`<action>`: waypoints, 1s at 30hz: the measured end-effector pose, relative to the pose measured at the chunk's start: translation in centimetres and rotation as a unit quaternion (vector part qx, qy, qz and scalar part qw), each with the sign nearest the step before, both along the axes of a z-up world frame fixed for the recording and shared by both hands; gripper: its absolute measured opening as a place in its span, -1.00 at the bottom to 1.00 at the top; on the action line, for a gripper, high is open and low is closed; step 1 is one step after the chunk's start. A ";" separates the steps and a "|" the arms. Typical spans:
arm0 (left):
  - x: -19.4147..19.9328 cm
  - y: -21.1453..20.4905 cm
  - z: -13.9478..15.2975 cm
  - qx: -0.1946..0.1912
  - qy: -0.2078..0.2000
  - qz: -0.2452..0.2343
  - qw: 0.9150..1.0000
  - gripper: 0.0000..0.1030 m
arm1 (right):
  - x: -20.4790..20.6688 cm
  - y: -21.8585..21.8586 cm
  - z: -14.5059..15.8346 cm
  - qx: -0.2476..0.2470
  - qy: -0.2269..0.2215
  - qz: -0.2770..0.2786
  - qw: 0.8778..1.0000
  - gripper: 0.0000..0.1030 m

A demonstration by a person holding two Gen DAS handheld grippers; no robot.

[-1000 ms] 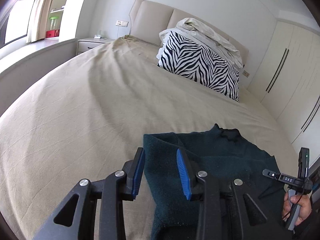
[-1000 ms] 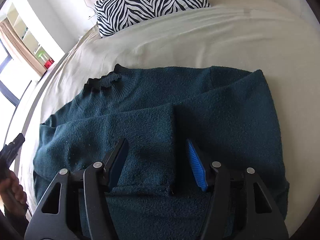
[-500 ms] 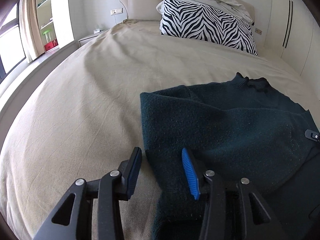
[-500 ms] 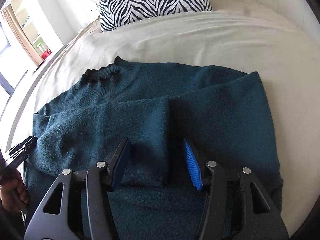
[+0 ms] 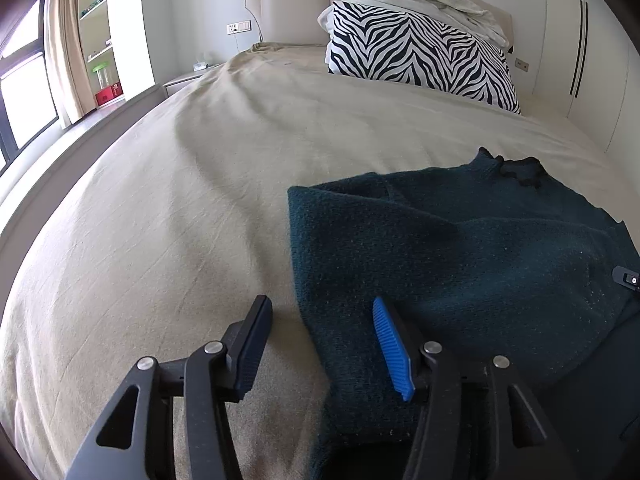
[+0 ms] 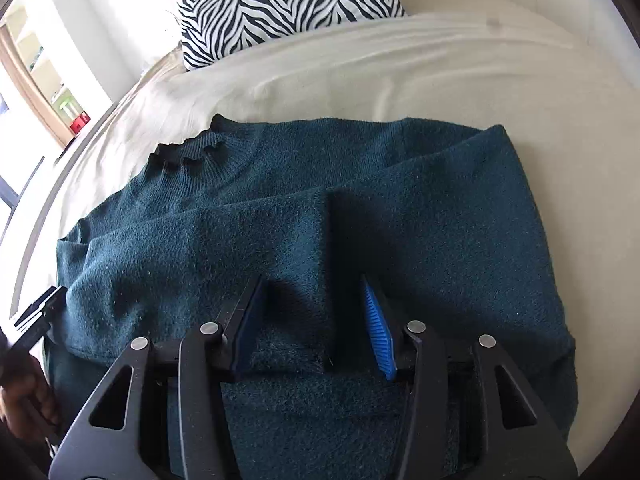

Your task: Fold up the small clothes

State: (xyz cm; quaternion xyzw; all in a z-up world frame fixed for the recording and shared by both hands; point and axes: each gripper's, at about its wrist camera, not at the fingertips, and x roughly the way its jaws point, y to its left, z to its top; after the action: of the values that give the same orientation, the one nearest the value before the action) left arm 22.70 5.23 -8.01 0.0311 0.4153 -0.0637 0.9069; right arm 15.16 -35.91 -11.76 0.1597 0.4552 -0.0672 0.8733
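- Left wrist view: the dark teal sweater [image 5: 460, 248] lies flat on the bed [image 5: 180, 240], its collar towards the zebra pillow [image 5: 420, 60]. Its left side looks already turned in, leaving a straight folded edge; I judge the sleeve folds done on this side and the bottom-to-collar fold not yet made.
- The left claw [image 5: 320, 344] is spread, its jaws having just been opening. The sweater's left edge runs between the jaws, but neither pad presses it; the left jaw stands over bare sheet, the blue-padded one over the knit.
- Right wrist view: both sleeves lie crossed over the sweater's [image 6: 360, 240] body, one cuff edge ending near the middle. The hem end is nearest the camera, so lengthwise folding remains.
- The right claw [image 6: 312, 320] is partly spread, jaws having just been closing, straddling the sleeve's cuff edge; the pads do not yet pinch it.
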 end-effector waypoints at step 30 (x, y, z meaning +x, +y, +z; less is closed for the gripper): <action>-27.1 8.4 1.6 -0.198 0.140 0.027 0.970 0.37 | -33.4 -6.8 5.0 0.093 -0.066 -0.090 0.989 0.31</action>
State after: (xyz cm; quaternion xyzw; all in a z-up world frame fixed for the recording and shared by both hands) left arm -4.36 13.58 -6.46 -0.1695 0.5180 -0.1235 0.8293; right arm -18.22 -42.76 -6.72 0.2844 0.3846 -0.0921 0.8734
